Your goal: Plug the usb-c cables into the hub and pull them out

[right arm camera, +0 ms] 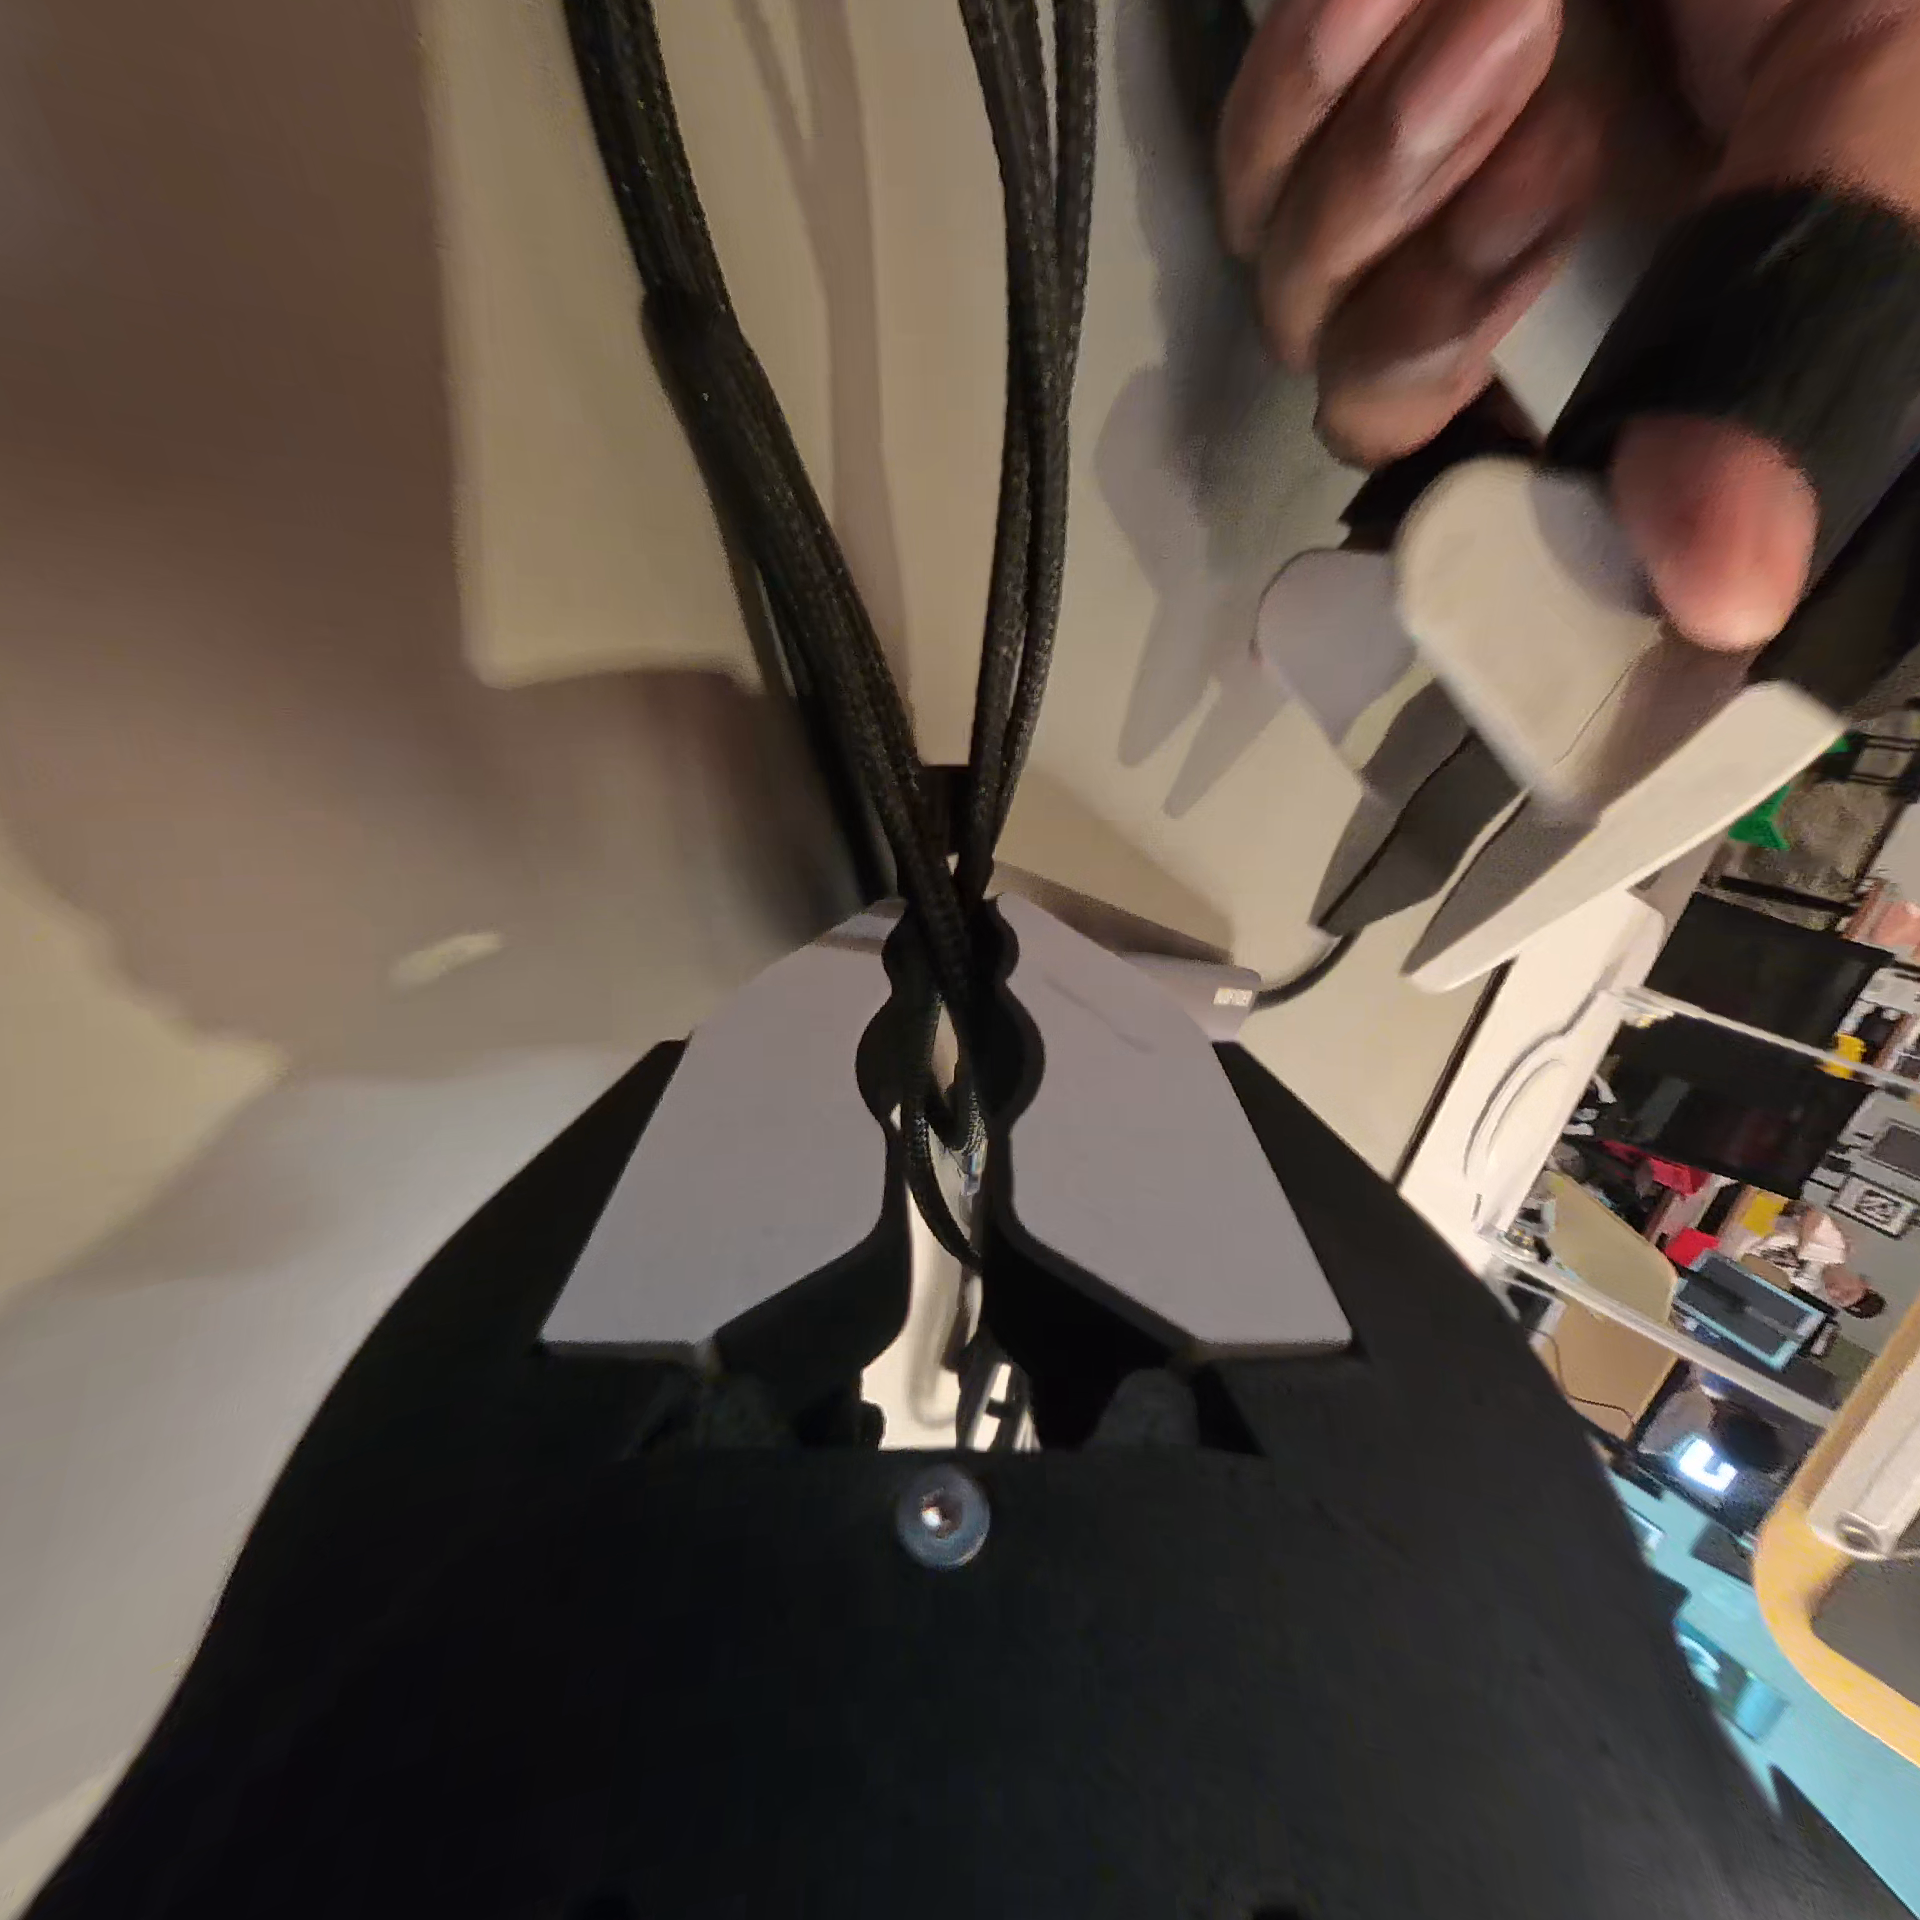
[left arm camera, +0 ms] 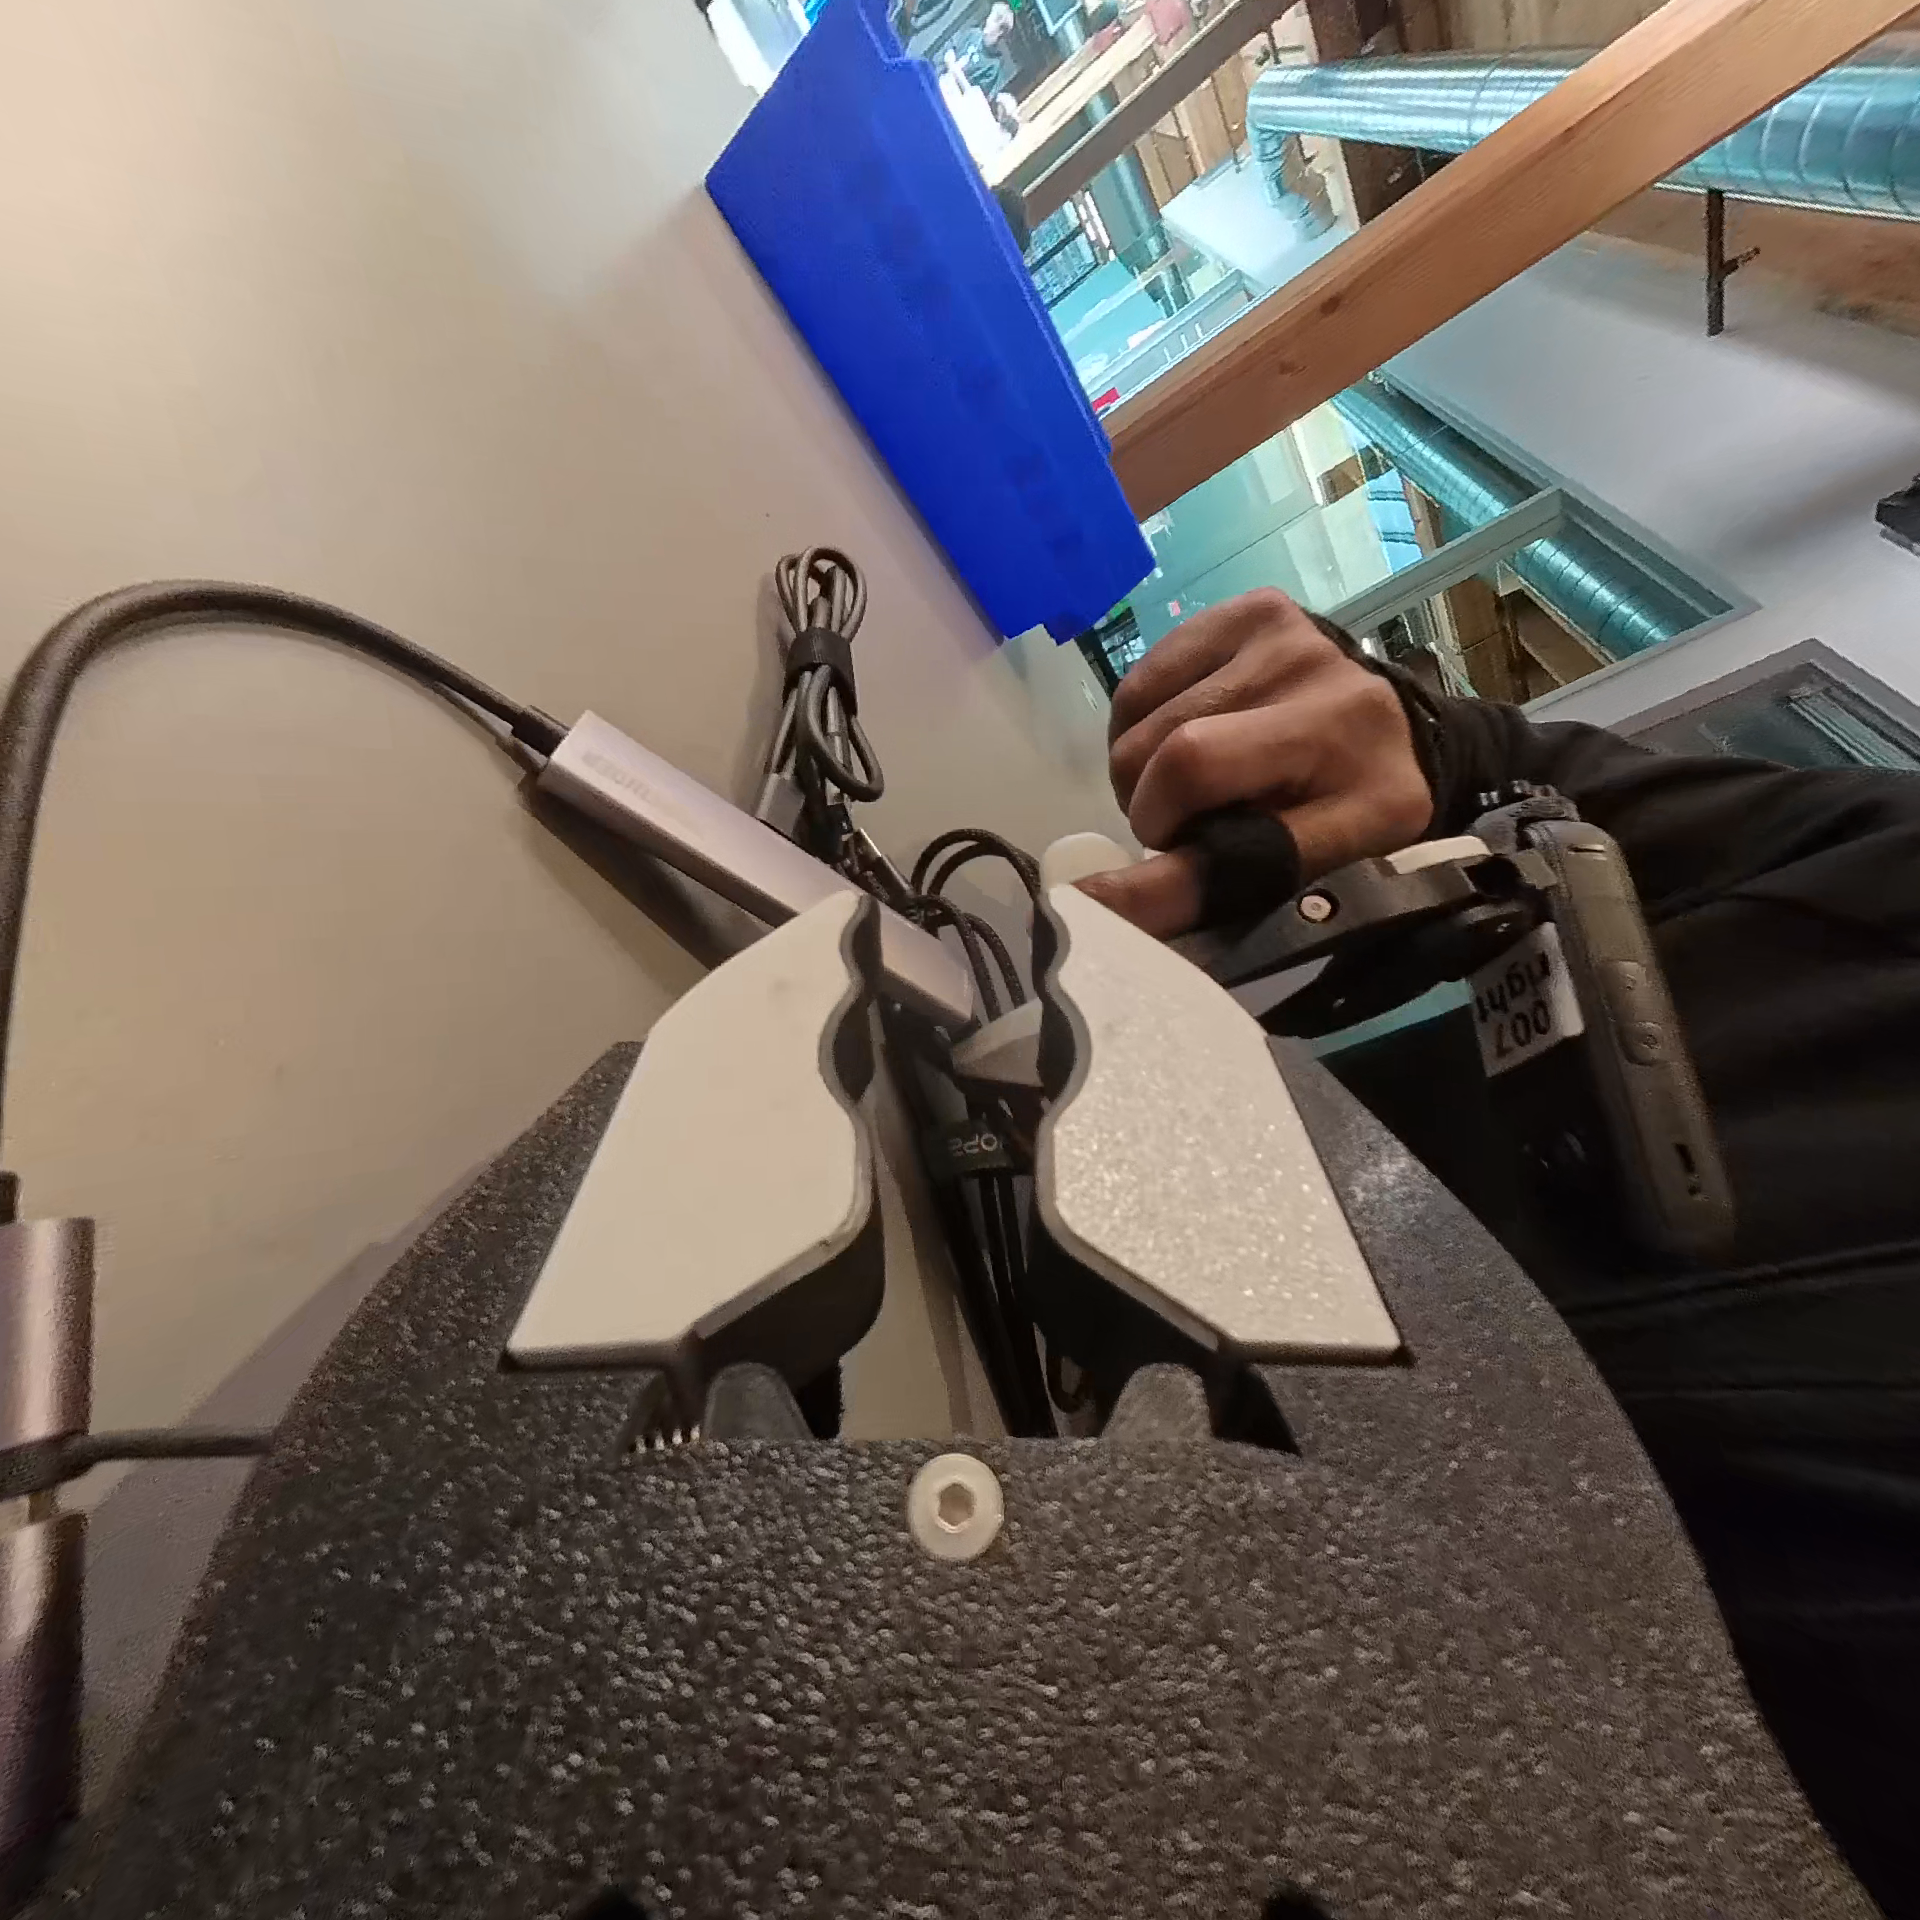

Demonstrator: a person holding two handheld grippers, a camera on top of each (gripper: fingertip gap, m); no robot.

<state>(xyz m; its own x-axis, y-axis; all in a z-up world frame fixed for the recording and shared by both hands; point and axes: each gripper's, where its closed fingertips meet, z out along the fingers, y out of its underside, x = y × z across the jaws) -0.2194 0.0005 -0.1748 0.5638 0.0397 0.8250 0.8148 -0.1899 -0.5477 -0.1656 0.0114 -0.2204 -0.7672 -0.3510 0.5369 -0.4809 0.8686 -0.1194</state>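
Observation:
A grey metal hub [left arm camera: 717, 842] lies tilted over the beige table, and its thick grey lead [left arm camera: 208, 613] arcs off to the left. My left gripper [left arm camera: 956, 914] is closed on the hub's near end. A bundle of black braided usb-c cables [left arm camera: 987, 935] runs through the gap beside the hub. My right gripper [right arm camera: 948, 914] is shut on the black cable strands [right arm camera: 997, 520]. A bare metal plug [right arm camera: 971, 1164] sits free behind its fingertips. The hub [right arm camera: 1231, 997] shows just past my right finger, and the left gripper [right arm camera: 1392, 935] reaches in from the upper right.
A blue bin [left arm camera: 935, 343] stands at the table's far side. A coiled grey cable with a strap [left arm camera: 821, 675] lies behind the hub. A hand [left arm camera: 1247, 748] holds the right gripper handle, and another hand [right arm camera: 1455, 208] holds the left one. The table [left arm camera: 364, 416] stretches to the left. Spacing between my two grippers at the tips: around 7 centimetres.

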